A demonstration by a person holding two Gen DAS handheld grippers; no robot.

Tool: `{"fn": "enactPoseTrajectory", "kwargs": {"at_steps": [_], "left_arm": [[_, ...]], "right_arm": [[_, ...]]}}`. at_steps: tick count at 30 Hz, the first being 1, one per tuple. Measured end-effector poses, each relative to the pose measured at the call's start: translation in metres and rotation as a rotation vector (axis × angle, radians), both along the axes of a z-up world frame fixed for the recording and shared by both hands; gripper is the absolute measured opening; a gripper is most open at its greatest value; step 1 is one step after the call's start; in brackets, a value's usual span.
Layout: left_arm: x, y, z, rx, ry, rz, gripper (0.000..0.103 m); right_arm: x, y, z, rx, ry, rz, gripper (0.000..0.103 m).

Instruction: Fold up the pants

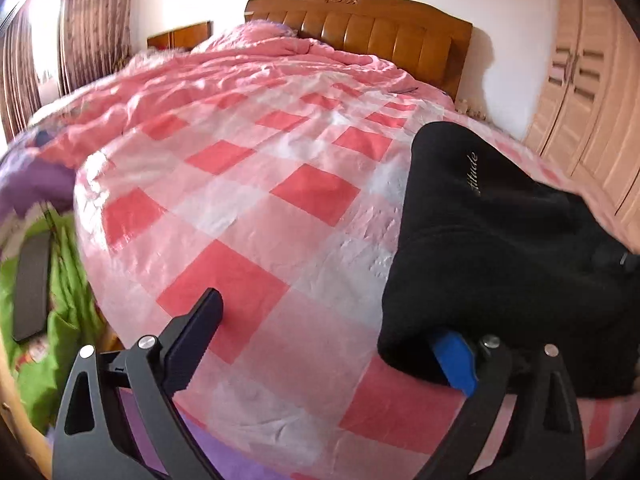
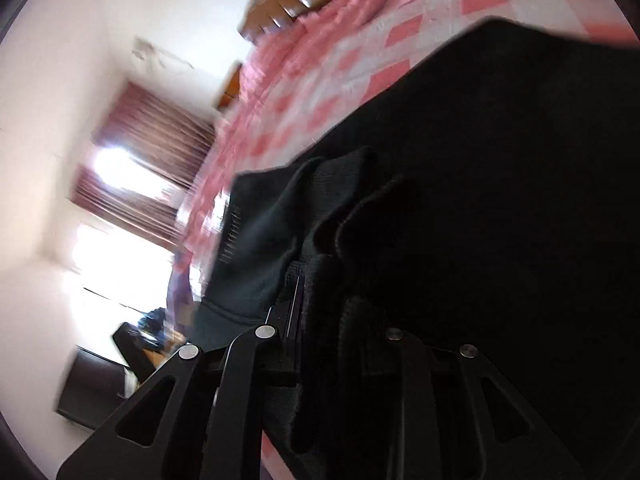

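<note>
Bedroom, checked sheet (image 1: pixel 248 216) over bed: we list black pants (image 1: pixel 492 248) at its right side; left gripper (image 1: pixel 332 344) spread wide, empty; right gripper (image 2: pixel 320 280) clamped on pants (image 2: pixel 500 200).

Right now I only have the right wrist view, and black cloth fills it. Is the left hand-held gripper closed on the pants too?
Observer: No. The left hand-held gripper is wide open; only its blue-padded finger sits at the near edge of the pants.
Operator: What's under its other finger?
Observer: Bare pink-checked sheet, no cloth there.
Operator: Any marking to orient by?
Observer: Pale lettering runs along the far part of the pants.
</note>
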State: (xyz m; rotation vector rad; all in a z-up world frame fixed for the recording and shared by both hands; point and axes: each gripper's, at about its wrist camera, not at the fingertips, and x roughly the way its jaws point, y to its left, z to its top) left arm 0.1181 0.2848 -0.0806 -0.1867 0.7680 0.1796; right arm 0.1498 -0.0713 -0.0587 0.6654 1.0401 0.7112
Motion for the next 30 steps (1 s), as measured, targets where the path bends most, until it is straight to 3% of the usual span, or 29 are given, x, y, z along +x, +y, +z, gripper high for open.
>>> {"fn": "enactPoseTrajectory", "kwargs": {"at_steps": [5,10,13,16,22,30], "left_arm": [[0.0,-0.006,0.004,0.037,0.006,0.004,0.098],[-0.007,-0.024,0.016,0.114,-0.022,-0.045,0.098],[-0.006,-0.037,0.017,0.194,-0.026,-0.059,0.102],[-0.002,-0.038,0.012,0.164,-0.003,-0.053,0.102],[-0.002,-0.04,0.014,0.191,0.005,-0.054,0.102],[-0.004,-0.025,0.008,0.054,-0.008,0.013,0.102]], "right_arm": [[-0.009,0.006,0.021,-0.056,-0.069,-0.011,0.025],[-0.037,-0.021,0.052,-0.064,-0.195,-0.096,0.025],[-0.037,-0.039,0.035,-0.095,-0.131,-0.127,0.025],[-0.033,-0.052,0.007,-0.049,-0.059,-0.157,0.024],[-0.033,-0.039,0.022,-0.076,-0.09,-0.137,0.024],[-0.033,-0.034,0.033,-0.075,-0.13,-0.111,0.024]]}}
